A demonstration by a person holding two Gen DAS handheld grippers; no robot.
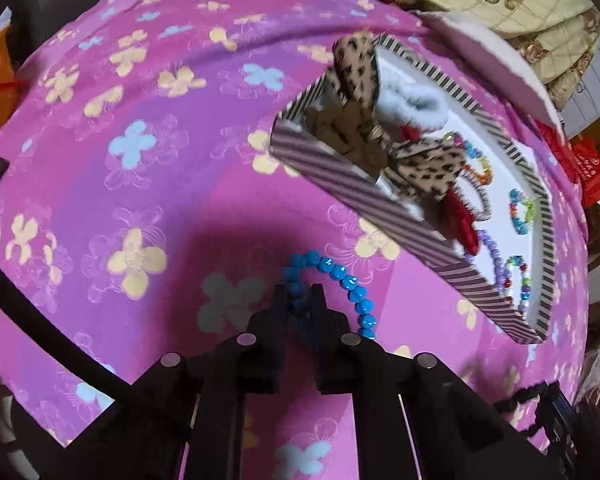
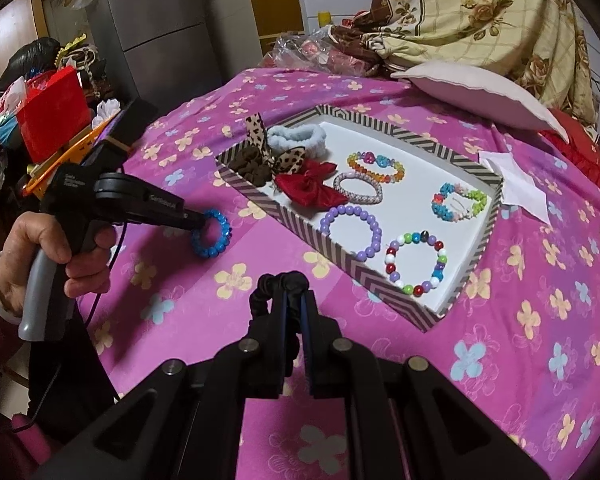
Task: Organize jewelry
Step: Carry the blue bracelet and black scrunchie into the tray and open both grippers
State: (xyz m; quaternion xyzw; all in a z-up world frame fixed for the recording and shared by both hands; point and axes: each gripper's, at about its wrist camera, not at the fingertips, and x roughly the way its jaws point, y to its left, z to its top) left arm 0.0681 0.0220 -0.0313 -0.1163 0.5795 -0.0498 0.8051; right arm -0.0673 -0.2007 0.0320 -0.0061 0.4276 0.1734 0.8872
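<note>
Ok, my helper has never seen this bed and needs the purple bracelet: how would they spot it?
Find the striped tray on the pink bedspread. Along its near wall lie two bracelets of round beads. The purple bracelet is the single-colour lilac one, left of the multicoloured bracelet.

The black scrunchie [image 2: 278, 294] is mostly hidden behind the right claw [image 2: 296, 300].

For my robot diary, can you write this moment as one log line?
left gripper: shut on blue bracelet | right gripper: shut on black scrunchie | striped tray: holds bracelets, bows
</note>
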